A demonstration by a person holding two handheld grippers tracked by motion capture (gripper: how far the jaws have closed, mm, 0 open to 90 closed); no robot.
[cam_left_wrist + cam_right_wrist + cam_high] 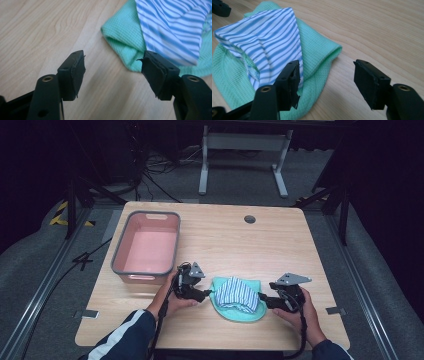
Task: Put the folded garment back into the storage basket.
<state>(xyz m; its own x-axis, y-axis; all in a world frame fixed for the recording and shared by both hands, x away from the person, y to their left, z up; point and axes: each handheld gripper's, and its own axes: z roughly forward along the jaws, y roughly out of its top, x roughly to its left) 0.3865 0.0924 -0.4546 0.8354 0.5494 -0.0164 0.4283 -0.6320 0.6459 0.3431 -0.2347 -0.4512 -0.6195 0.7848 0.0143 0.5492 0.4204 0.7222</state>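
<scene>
Near the table's (300, 245) front edge, a striped cloth (237, 292) lies on a green cloth (220, 307), between the left gripper (206, 293) and right gripper (262, 297), both wide open.

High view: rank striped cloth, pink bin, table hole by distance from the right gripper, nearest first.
1. Striped cloth: just left of the right gripper, lying on the green cloth in the table's front middle.
2. Table hole: near the far edge, straight beyond the cloths.
3. Pink bin: far-left part of the table, past the left gripper.
</scene>
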